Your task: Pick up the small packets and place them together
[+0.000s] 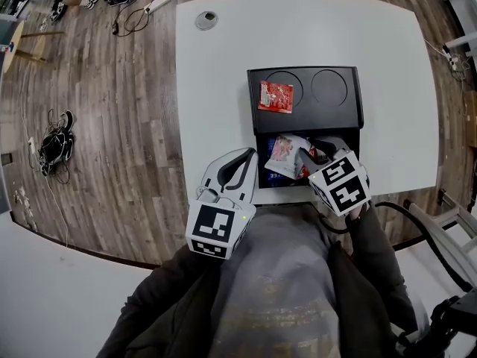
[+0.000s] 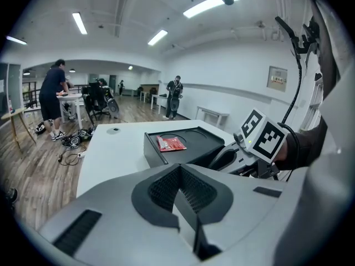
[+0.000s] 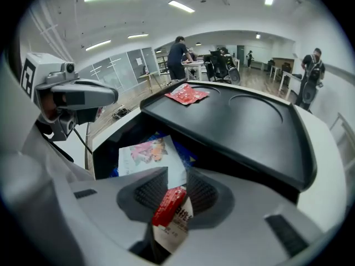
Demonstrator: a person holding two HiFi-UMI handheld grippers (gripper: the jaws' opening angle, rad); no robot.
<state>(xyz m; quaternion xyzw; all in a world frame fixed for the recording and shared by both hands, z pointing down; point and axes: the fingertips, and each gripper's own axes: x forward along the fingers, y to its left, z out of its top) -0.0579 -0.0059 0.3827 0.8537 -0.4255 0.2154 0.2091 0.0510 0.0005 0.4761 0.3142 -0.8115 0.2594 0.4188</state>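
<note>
The right tool (image 3: 176,193), half open over the near compartment of the black tray (image 1: 350,119), has a red-and-white sachet (image 3: 166,209) loose between its jaws, which could slip into the pile below instead of joining the red packet (image 1: 276,97) atop the tray.

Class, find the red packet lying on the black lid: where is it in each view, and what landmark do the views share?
Head view: red packet above centre, on the left recess of the black lid.
Left gripper view: near centre, beyond the jaws.
Right gripper view: upper middle.
Shared landmark: the black lid with its two round recesses.
</note>
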